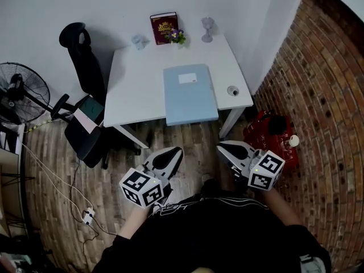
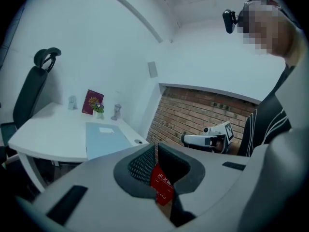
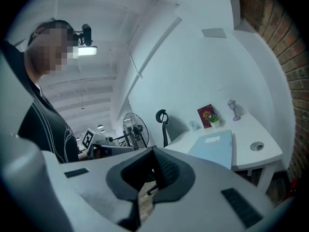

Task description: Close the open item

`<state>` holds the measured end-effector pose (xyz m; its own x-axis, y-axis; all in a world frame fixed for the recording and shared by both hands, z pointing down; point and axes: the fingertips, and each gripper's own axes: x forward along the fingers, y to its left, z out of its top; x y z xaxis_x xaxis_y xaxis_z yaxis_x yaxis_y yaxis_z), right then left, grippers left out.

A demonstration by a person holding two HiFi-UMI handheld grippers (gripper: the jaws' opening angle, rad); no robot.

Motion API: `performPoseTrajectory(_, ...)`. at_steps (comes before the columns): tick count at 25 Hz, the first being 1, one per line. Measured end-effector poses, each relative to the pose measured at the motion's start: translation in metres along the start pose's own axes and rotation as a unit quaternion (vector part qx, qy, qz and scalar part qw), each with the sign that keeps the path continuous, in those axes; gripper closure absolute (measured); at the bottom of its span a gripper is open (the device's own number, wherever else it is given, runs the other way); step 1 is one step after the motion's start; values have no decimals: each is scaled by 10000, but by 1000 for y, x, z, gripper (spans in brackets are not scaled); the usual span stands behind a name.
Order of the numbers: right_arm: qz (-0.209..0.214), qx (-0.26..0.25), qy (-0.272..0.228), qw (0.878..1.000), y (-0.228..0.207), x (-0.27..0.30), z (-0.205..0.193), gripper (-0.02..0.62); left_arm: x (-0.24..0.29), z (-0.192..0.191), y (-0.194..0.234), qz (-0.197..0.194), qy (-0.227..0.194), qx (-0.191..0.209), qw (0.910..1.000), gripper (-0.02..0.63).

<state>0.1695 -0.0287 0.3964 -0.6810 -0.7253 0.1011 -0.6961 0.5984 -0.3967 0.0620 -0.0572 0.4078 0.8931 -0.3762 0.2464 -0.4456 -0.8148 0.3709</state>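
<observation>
A light blue folder lies flat on the white table, its cover down and a white label near its far end. It also shows in the left gripper view and the right gripper view. Both grippers hang in front of the person's body, well short of the table and above the wooden floor. My left gripper is shut with nothing in it. My right gripper is shut and empty too.
A black office chair stands left of the table, with a fan beyond it. At the table's back edge are a red book, a small plant and a goblet. A red box sits by the brick wall. Cables trail on the floor.
</observation>
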Motion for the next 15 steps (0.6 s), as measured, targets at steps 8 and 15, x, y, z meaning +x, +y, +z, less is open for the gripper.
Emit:
performPoseTrajectory(8,29,47,61,10000,21,6,-17,594,-23,-19,4,218,297,318,9988,561)
performPoseTrajectory(15,-54,25,-45,10000,34,5,-21,594,-38,-22,4,122,312,295,9990,561)
